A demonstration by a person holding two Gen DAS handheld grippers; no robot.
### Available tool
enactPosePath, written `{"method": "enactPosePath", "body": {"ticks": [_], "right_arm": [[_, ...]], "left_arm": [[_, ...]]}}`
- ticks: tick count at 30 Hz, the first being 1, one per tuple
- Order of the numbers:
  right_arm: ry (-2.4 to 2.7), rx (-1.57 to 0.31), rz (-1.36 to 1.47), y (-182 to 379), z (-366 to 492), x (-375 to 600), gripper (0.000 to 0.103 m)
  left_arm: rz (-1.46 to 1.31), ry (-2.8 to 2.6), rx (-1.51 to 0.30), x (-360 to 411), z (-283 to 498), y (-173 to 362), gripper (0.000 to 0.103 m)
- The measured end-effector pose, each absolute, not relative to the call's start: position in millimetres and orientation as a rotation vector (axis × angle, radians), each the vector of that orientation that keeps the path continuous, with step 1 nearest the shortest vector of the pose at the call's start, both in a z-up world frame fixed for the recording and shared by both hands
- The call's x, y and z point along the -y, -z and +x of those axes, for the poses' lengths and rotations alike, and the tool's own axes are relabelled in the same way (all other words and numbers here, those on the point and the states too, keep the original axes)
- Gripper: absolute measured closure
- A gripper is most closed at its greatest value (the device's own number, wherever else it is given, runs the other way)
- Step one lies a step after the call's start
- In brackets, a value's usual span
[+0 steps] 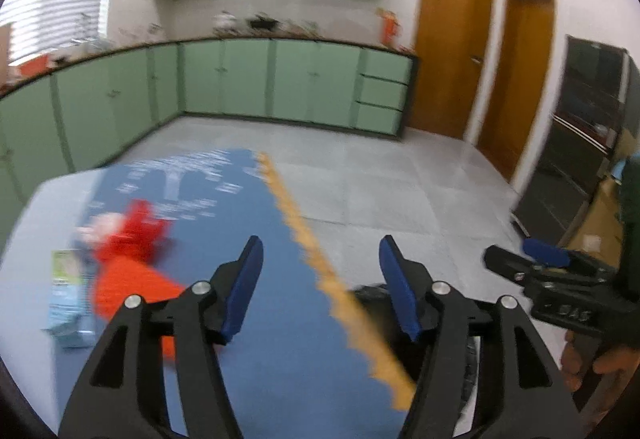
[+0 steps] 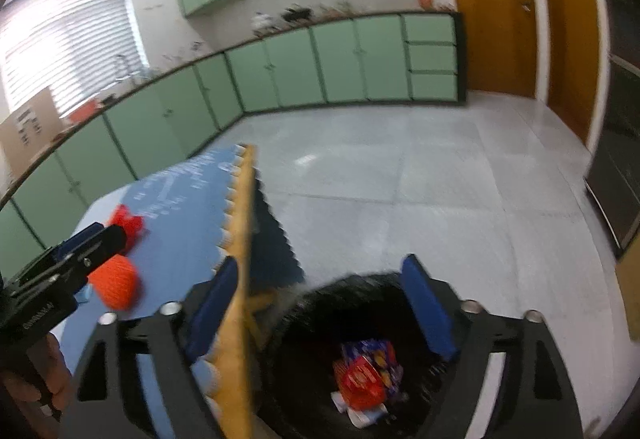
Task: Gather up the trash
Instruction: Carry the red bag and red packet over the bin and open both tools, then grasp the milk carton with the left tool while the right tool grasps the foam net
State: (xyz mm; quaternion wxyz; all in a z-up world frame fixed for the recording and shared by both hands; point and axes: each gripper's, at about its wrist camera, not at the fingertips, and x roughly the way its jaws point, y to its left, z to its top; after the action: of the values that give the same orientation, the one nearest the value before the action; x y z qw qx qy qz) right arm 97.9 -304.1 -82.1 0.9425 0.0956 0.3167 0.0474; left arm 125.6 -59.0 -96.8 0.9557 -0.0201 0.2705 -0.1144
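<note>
My left gripper is open and empty above a blue mat. Left of it on the mat lie a red crumpled wrapper, an orange piece and a pale blue-green packet, all blurred. My right gripper is open and empty above a black bin that holds a red and blue wrapper and white scraps. The right gripper also shows in the left wrist view. The left gripper shows in the right wrist view next to the red wrapper and the orange piece.
The mat has a yellow toothed edge beside the bin. Grey tiled floor stretches to green base cabinets. Wooden doors stand at the right, with a dark cabinet and a cardboard box beyond.
</note>
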Motion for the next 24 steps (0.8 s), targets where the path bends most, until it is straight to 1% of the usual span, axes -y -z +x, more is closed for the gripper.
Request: {"method": "enactPosePath", "body": {"ticks": [1, 3, 8, 12, 18, 24], "right_arm": [[-0.129, -0.628, 0.185, 77, 100, 291, 0.013], [-0.178, -0.609, 0.170, 73, 103, 271, 0.011], [-0.289, -0.598, 0.143, 73, 115, 218, 0.010], [-0.345, -0.596, 0.120, 79, 121, 177, 0.010], [-0.400, -0.598, 0.042, 94, 128, 121, 0.010], [-0.406, -0.619, 0.007, 100, 135, 103, 0.010]], "left_arm": [[-0.041, 0.190, -0.536, 45, 122, 94, 0.042], [-0.038, 0.112, -0.517, 20, 116, 90, 0.040], [-0.017, -0.090, -0.510, -41, 103, 94, 0.034], [-0.040, -0.189, -0.550, -81, 102, 106, 0.034], [-0.072, -0.217, -0.616, -113, 117, 130, 0.033], [-0.143, -0.227, -0.692, -126, 133, 155, 0.033]]}}
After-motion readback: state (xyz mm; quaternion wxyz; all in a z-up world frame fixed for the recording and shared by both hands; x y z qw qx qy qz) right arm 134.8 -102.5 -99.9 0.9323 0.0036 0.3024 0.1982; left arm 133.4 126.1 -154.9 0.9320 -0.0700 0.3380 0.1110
